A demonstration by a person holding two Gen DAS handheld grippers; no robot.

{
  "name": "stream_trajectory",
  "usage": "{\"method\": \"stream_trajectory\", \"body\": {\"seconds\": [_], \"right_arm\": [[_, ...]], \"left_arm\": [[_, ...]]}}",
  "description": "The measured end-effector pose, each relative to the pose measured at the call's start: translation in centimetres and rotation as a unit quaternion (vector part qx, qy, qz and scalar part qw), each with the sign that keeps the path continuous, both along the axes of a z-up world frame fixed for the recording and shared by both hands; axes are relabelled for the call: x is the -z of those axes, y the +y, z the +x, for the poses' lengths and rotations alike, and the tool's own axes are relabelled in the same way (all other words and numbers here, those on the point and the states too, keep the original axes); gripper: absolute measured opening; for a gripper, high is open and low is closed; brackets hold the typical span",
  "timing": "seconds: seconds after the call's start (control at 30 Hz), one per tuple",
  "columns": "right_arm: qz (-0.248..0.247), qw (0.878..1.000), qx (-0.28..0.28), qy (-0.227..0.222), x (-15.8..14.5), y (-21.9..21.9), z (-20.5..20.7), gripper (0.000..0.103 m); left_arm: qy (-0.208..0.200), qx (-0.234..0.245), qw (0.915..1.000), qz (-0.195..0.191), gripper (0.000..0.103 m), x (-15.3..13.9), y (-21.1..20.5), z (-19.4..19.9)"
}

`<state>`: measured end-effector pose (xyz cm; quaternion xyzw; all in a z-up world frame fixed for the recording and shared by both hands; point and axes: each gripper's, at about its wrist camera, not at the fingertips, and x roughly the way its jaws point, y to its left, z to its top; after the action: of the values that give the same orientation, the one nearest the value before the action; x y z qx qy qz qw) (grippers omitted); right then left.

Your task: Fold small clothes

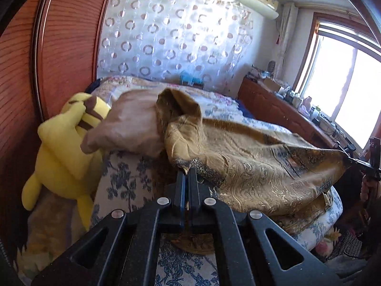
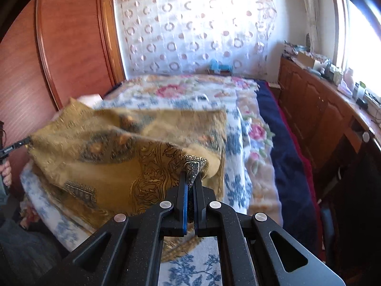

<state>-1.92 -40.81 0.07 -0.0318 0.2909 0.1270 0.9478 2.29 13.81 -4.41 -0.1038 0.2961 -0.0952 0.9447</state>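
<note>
In the left wrist view, the left tongs are seen closed tight on a dark-patterned corner of a golden-brown cloth, with almost no gap left between the two blades. The cloth is held up above the bed and is stretched across to the right, where its far corner is pinched by the right tongs. A fold of the cloth is raised into a hump near the middle of the picture. A brown pillow is seen just behind the cloth on the left, and a yellow plush toy is propped between the pillow and a wooden wardrobe. A long wooden worktop, crowded with small things, runs under a bright window.

In the right wrist view, the right tongs are shown clamped on another dark-patterned corner of the cloth, the blue-lined blades being nearly together with the fabric caught between them. The cloth is spread leftward in the air over the flowered bed cover, and is blurred. At the left edge its opposite corner is gripped by the left tongs. A lower part of the cloth is draped onto the bed below. A navy blanket lies along the right side of the bed, beside the worktop.
</note>
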Motion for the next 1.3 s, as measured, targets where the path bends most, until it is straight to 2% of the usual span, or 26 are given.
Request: {"method": "stream_trajectory", "body": {"seconds": [0.07,0.13,0.2,0.33,0.37,0.43,0.47,0.5,0.53,0.6,0.67,0.73,0.83,0.97,1.1,1.3], "right_arm": [[0.0,1.0,-0.006,-0.01,-1.0,0.0,-0.9,0.003],[-0.014,1.0,-0.007,-0.01,-0.7,-0.2,-2.1,0.003],[-0.016,1.0,-0.009,0.004,0.4,-0.3,-2.9,0.003],[-0.035,0.999,0.002,0.041,3.4,-0.2,-2.4,0.004],[-0.036,0.998,0.005,0.048,3.9,-0.2,-2.2,0.008],[-0.039,0.998,0.009,0.046,4.1,0.0,-2.0,0.03],[-0.04,0.998,0.011,0.044,4.0,0.1,-1.8,0.037],[-0.04,0.998,0.012,0.04,3.8,0.2,-1.6,0.049],[-0.041,0.998,0.013,0.035,3.4,0.5,-1.6,0.053],[-0.043,0.999,0.011,0.019,2.8,1.1,-1.5,0.053],[-0.046,0.999,0.007,0.001,2.1,2.3,-1.8,0.054],[-0.044,0.999,-0.002,-0.015,1.9,3.3,-2.3,0.063],[-0.031,0.999,-0.025,-0.024,2.2,5.2,-2.5,0.076],[-0.046,0.998,-0.043,-0.015,4.3,8.0,-1.6,0.077],[-0.041,0.997,-0.059,0.009,6.6,9.6,-0.4,0.077],[-0.045,0.997,-0.034,0.047,8.6,10.4,1.5,0.077]], "left_arm": [[-0.007,-0.003,1.0,0.006,0.003,-0.6,0.2,-0.2],[-0.003,-0.008,0.9998,0.017,0.003,-0.4,0.3,-0.3],[0.016,-0.014,0.999,0.039,0.003,0.6,0.2,0.0],[0.043,-0.013,0.9976,0.053,0.003,2.6,-0.3,0.2],[0.045,-0.012,0.9974,0.055,0.003,2.9,-0.3,0.3],[0.05,-0.011,0.9967,0.063,0.003,3.2,-0.5,0.3],[0.051,-0.01,0.9965,0.066,0.003,3.2,-0.5,0.3],[0.05,-0.008,0.9964,0.068,0.007,3.2,-0.6,0.3],[0.048,-0.006,0.9964,0.069,0.024,3.1,-0.6,0.3],[0.035,-0.005,0.9975,0.06,0.043,2.8,-0.5,0.0],[0.032,0.002,0.9984,0.047,0.051,2.4,-0.4,0.0],[0.03,0.0,0.9985,0.047,0.076,2.5,-0.4,0.0],[0.038,0.001,0.9979,0.052,0.077,2.8,-0.7,0.5],[0.05,-0.006,0.997,0.059,0.077,3.6,-1.0,1.1],[0.065,-0.013,0.9956,0.067,0.077,4.4,-1.1,1.7],[0.073,-0.027,0.9955,0.054,0.077,5.4,-0.8,2.0]]}}
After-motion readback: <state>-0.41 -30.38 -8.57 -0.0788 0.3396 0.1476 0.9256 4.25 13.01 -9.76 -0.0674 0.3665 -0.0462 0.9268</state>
